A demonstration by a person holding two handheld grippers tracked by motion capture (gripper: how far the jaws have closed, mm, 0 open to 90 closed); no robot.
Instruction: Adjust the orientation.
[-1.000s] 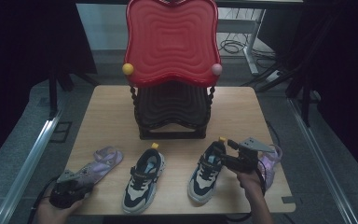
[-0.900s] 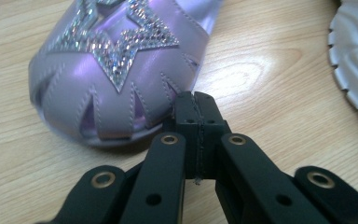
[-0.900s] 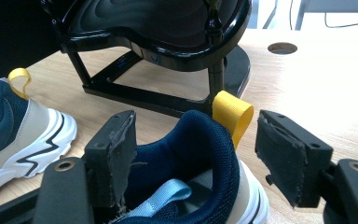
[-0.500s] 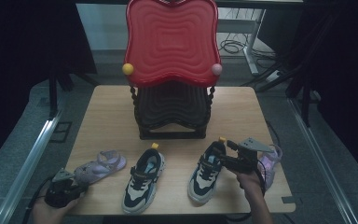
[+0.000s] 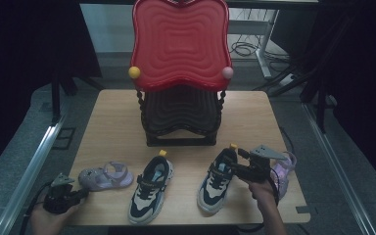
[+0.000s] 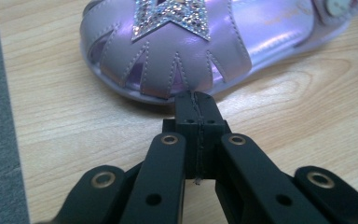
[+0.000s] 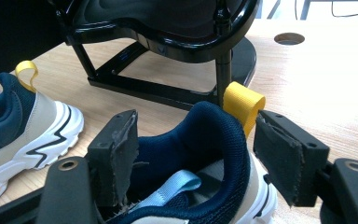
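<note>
A purple sandal point(image 5: 105, 176) with a glittery star lies at the table's front left. My left gripper point(image 5: 81, 193) is shut and empty, with its tips point(image 6: 196, 100) just short of the sandal's toe point(image 6: 168, 51). A navy, cream and white sneaker point(image 5: 215, 183) lies front right, toe toward me. My right gripper point(image 5: 233, 164) is open. In the right gripper view the jaws point(image 7: 196, 128) straddle its navy heel collar point(image 7: 209, 140), one pad inside the shoe and one outside by the yellow pull loop point(image 7: 242, 105). Its matching sneaker point(image 5: 149, 188) lies between the two.
A black shoe rack point(image 5: 178, 112) with a red wavy top point(image 5: 178, 44) stands at the middle back of the wooden table point(image 5: 112, 122). A second purple sandal point(image 5: 283, 174) lies right of my right gripper, near the table's edge. Bare wood lies either side of the rack.
My left gripper has drawn back to the left, off the purple sandal. The sandal has dropped from a tilt to lie flat. The right gripper and both sneakers have stayed put.
</note>
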